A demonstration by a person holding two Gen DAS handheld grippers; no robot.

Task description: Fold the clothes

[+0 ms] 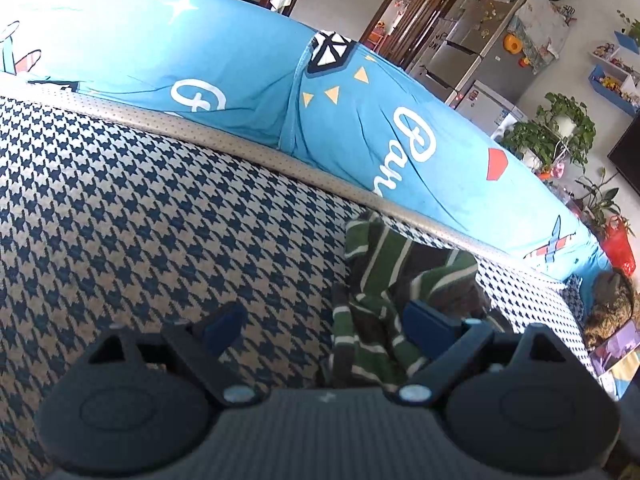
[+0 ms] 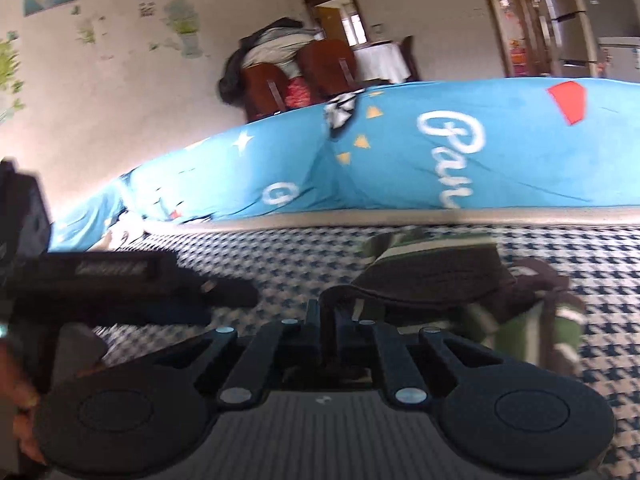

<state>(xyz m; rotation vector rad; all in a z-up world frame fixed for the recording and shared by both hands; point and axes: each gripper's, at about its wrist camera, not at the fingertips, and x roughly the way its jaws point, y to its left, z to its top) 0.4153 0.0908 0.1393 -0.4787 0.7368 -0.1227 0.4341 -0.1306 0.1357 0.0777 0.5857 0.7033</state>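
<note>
Both black two-finger grippers hover over the houndstooth-patterned cushion (image 1: 140,208): the left gripper (image 1: 320,322) spread wide and empty, the right gripper (image 2: 334,312) pinched on the crumpled green-and-white striped garment (image 1: 376,280), which lies at one o'clock of the left fingers.

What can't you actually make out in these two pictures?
- Striped garment: full shape hidden by the left hand-held gripper in the left wrist view.
- Right hand-held gripper: fabric hides its pads; the right wrist view is motion-blurred.
- Fridge magnets: too small.
</note>
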